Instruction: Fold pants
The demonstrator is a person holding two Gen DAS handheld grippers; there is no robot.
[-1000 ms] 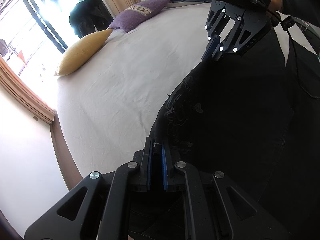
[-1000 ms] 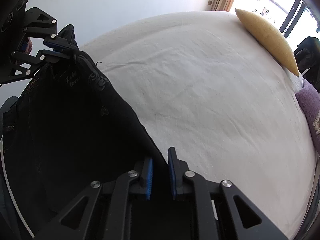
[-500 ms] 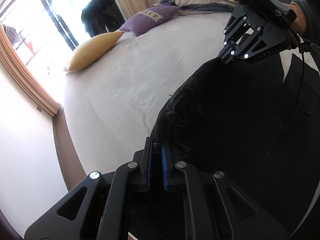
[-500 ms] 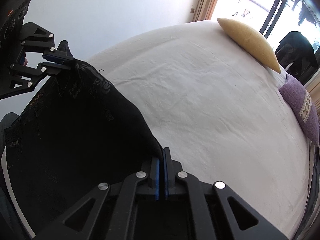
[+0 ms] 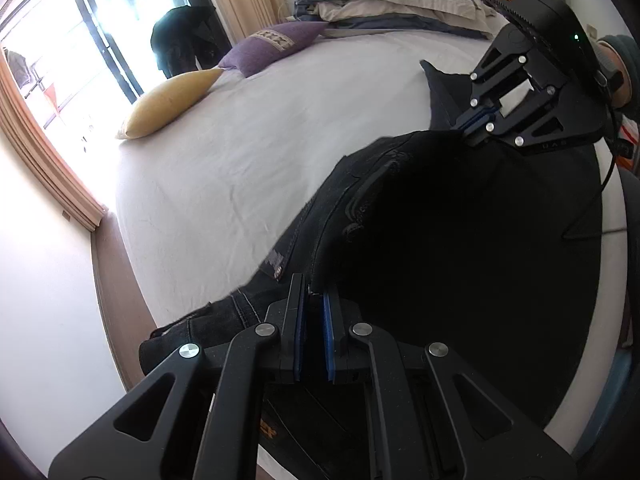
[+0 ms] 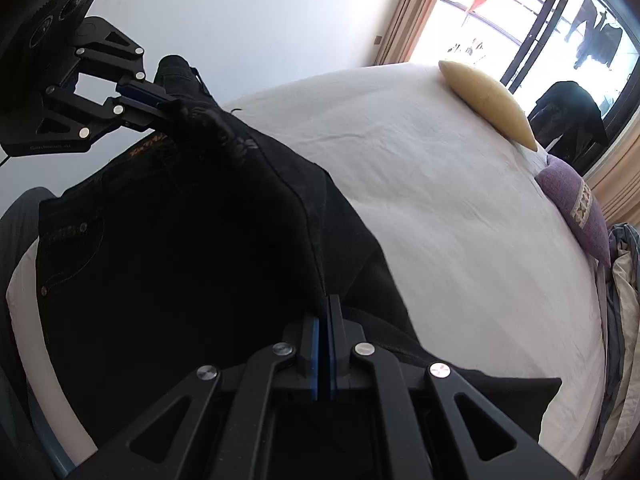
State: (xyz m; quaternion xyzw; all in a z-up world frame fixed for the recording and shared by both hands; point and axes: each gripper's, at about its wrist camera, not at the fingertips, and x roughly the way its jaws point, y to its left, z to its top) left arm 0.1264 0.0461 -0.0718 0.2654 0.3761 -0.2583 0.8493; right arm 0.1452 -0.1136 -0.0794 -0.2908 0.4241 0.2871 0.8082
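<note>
Black jeans (image 5: pixel 460 248) lie partly on the white bed (image 5: pixel 240 160), one edge lifted between my two grippers. My left gripper (image 5: pixel 311 300) is shut on the jeans' edge near the waistband, low over the bed's near side. My right gripper (image 6: pixel 323 312) is shut on the same edge further along. In the left wrist view the right gripper (image 5: pixel 468 126) pinches the cloth at upper right. In the right wrist view the left gripper (image 6: pixel 160 106) pinches the jeans (image 6: pixel 180 240) at upper left. The lower layer's waistband and pocket show beneath.
A yellow pillow (image 5: pixel 168 104) and a purple pillow (image 5: pixel 272 46) lie at the bed's far side by the window. Folded bedding (image 5: pixel 392 4) is piled at the head. A wall (image 6: pixel 240 20) and the floor border the bed's near edge.
Both grippers have carried the held edge across and lower over the bed, so the jeans now drape onto the sheet. The right gripper closed on the cloth early in the interval.
</note>
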